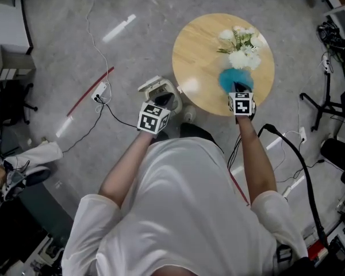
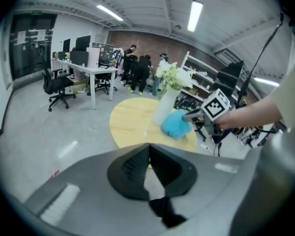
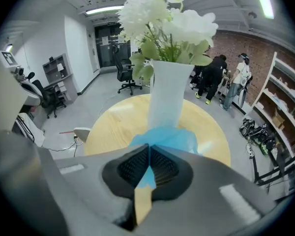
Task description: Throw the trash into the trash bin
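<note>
White shirt (image 1: 178,211) of the person, nearest the head camera; both forearms reach forward from it. Right gripper (image 3: 148,149): jaws together at the tips, with a thin fold of the blue trash (image 3: 162,136) apparently pinched between the pads. The blue trash is a crumpled wad with no clear long axis. It lies on the round wooden table (image 1: 201,50) near the edge closest to the person, touching or just beside the white vase of flowers (image 3: 167,97). Left gripper (image 2: 148,146): jaws closed on each other, nothing between them, held over the floor off the table. Trash bin (image 1: 152,86): white, mouth dark and open, standing on the floor just beside the table's left edge. Governing relation: the bin lies to the left of the held wad and lower, past the table rim. The left gripper is nearer the bin, but the right one has the trash. The carry should therefore run leftward across the table edge, then down.
</note>
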Available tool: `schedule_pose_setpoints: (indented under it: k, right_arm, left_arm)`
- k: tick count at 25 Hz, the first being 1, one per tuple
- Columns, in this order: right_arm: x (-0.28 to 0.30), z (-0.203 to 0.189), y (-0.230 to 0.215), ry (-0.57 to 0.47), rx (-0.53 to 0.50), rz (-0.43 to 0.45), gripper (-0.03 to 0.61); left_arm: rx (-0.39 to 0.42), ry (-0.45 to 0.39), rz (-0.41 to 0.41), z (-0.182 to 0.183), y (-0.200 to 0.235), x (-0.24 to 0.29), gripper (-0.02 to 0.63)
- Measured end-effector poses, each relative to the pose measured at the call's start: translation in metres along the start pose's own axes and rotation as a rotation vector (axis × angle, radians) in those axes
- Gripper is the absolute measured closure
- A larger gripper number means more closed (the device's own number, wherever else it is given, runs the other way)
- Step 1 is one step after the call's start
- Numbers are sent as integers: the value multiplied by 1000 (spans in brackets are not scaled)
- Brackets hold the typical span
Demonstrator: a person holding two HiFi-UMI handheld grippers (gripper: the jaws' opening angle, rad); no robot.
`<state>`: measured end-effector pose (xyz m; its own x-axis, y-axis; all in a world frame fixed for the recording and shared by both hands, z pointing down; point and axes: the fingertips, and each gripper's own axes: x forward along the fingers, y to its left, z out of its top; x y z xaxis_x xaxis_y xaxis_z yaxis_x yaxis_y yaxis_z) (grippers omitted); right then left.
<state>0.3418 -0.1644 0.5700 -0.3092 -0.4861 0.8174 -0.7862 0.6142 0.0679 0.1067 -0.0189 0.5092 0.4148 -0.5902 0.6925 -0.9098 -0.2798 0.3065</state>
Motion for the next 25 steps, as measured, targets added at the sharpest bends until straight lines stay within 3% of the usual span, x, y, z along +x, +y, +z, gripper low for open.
schedule_pose_setpoints:
  k: [15,25]
  right_arm:
    - [2,31,71,-10,-27,35,575]
    - [4,44,119,-9,-137,91,575]
  left_arm:
    - [-72,-37,65,-31,52,-62,609]
    - [-112,-63,96,-39,71,-83,609]
